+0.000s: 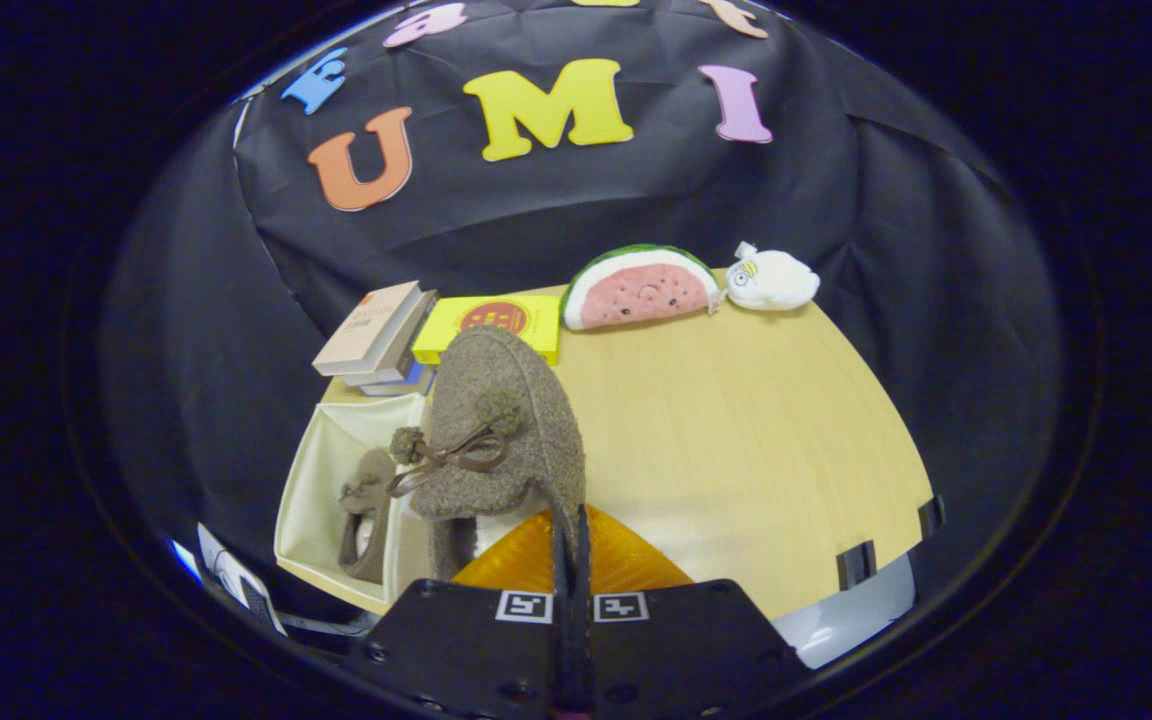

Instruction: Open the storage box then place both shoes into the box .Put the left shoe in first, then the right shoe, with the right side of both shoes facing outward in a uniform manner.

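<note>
Between the fingers: gripper (572, 540) clamped on the collar edge of a brown fuzzy shoe (506, 420), fingers pressed together on the thin fabric, shoe held up off the table (736, 430). Toe pointing away toward the far side, brown bow with two pompoms (456, 445) on top. Orange lining (626, 560) showing just ahead of the gripper body.

Left of the held shoe, lower: open cream storage box (321, 480) at the near left corner of the table, a second brown shoe (368, 515) standing inside it against its right wall.

Beyond the shoe, at the far edge: yellow box (496, 322); stack of books (376, 335) just left of it; watermelon-slice plush (641, 288) to its right; white plush toy (771, 280) touching the watermelon's right end.

Right half of the table bare light wood, two dark clips (856, 563) at the near right rim.
</note>
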{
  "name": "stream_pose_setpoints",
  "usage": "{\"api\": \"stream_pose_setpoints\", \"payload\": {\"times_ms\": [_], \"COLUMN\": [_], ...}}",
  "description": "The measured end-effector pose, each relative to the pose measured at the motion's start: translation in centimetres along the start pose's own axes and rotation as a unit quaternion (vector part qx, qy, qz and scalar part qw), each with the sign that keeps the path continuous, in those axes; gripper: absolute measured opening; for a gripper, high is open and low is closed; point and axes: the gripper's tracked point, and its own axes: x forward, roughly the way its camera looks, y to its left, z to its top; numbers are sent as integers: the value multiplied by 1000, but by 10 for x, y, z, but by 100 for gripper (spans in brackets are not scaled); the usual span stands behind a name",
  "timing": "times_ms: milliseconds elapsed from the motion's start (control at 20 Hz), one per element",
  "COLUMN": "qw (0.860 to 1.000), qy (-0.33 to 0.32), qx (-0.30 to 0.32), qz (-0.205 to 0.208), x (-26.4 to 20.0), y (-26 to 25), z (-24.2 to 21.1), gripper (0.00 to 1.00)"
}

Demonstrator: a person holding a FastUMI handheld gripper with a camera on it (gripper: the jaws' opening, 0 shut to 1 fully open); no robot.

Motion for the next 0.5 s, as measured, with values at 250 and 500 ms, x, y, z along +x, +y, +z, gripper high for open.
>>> {"api": "stream_pose_setpoints", "payload": {"times_ms": [250,500], "qw": [999,998], "qy": [-1,-1], "qx": [-16,-15], "qz": [31,65], "x": [10,26], "y": [81,147], "z": [-2,-12], "gripper": [0,0]}}
